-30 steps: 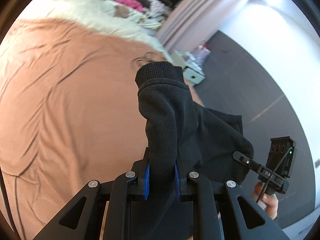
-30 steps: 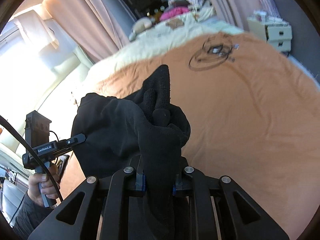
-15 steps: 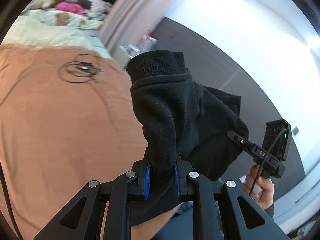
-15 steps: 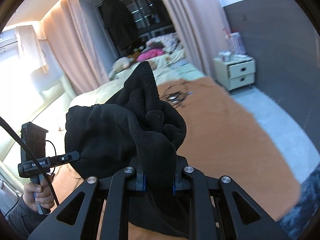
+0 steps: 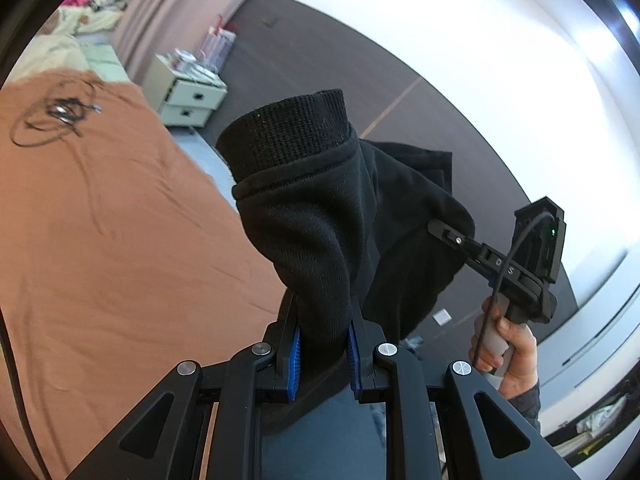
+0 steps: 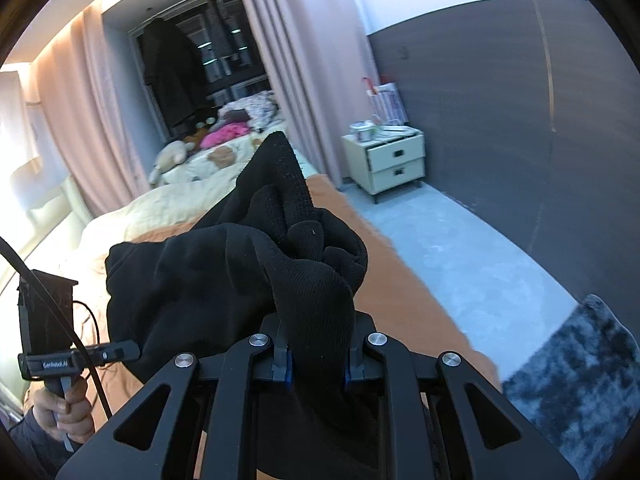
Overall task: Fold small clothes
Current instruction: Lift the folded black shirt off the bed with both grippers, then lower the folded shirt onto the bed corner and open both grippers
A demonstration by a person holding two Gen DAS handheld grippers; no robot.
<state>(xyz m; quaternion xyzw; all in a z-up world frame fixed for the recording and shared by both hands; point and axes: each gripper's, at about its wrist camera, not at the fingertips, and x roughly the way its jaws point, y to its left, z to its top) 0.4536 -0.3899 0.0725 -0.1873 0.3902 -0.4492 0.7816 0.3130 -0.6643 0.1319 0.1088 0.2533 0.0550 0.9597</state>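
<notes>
Both jaws are clamped on our black sweatshirt (image 5: pixel 340 216): left gripper (image 5: pixel 323 354) pinches a ribbed cuff, right gripper (image 6: pixel 318 360) bunched knit, above the orange bedspread (image 5: pixel 100 240).

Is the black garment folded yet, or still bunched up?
Bunched: the black garment hangs crumpled between left claw and right claw, above the bed.

Black garment (image 5: pixel 320 220) apparently higher off the orange bedspread (image 5: pixel 100 240), both views now toward the nightstand (image 6: pixel 394 162).
</notes>
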